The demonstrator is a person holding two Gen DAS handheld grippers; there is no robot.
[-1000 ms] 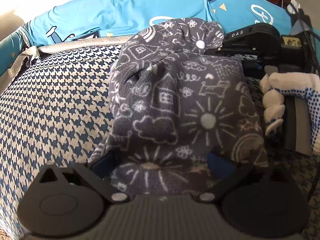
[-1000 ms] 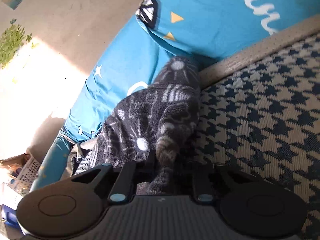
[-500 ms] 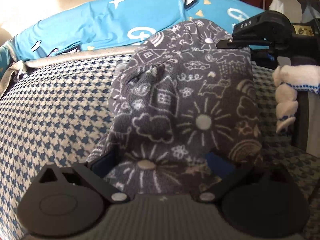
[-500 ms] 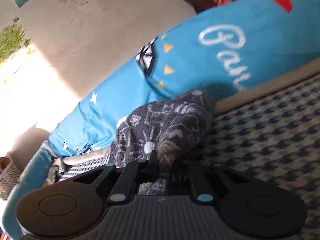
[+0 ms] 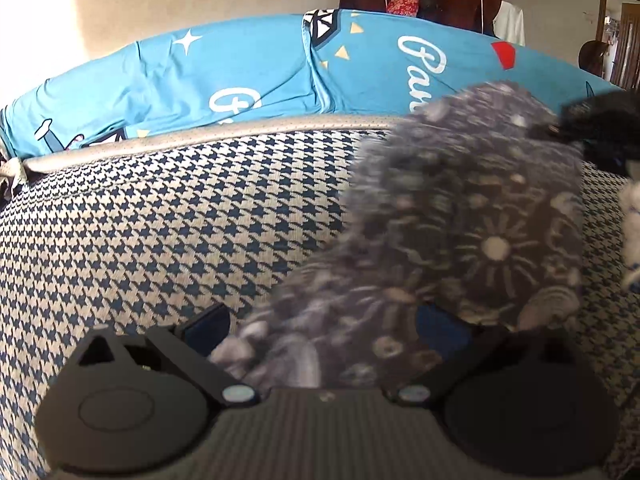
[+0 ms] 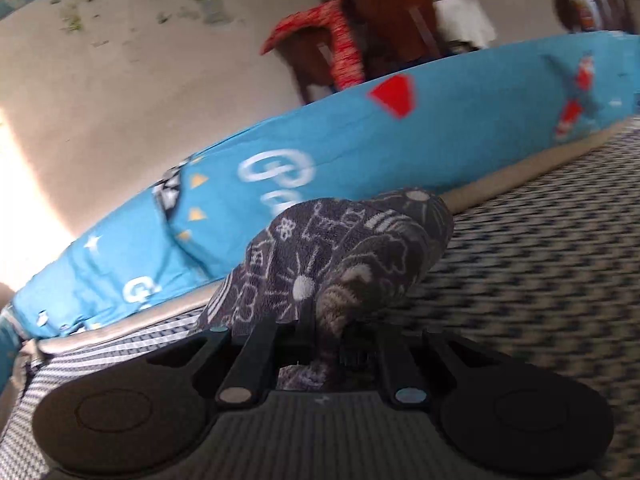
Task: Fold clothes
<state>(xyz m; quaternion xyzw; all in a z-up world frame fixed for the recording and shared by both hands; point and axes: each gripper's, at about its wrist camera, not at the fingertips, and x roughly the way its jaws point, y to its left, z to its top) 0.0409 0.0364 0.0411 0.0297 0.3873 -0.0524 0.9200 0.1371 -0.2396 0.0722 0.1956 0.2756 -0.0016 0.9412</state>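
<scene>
Two views onto one dark grey fleece garment (image 5: 472,208) printed with white suns, houses and clouds, raised off a blue-and-cream houndstooth cover (image 5: 160,240).

From the left wrist view: left gripper (image 5: 320,320) with fingers spread wide, blue pads far apart. Cloth bunched between them, blurred. Left pad clear of the fabric; right pad partly covered by it. No visible squeeze on the cloth, so jaws read as open with the garment's near end between them. Garment stretching up and to the right from there, its far corner meeting a black gripper body at the right edge. Just below that, part of a white glove (image 5: 632,232) with blue dots, visible in this view only.

From the right wrist view: right gripper (image 6: 328,328) with fingers drawn close together, clamped on a narrow fold of the same garment. Fabric rising out of the pinch into a rounded hump, hanging free above the cover. Left gripper nowhere in this view.

Common to both: a grey piped edge (image 5: 200,140) along the cover's far side, and beyond it a bright blue sheet (image 6: 360,148) with white lettering, stars and yellow triangles. Farther back, a pale wall (image 6: 120,60) and dark wooden furniture (image 6: 384,12) with a red patterned cloth (image 6: 340,40) draped over it, clearer in the right wrist view. Cover on the right heavily blurred there.
</scene>
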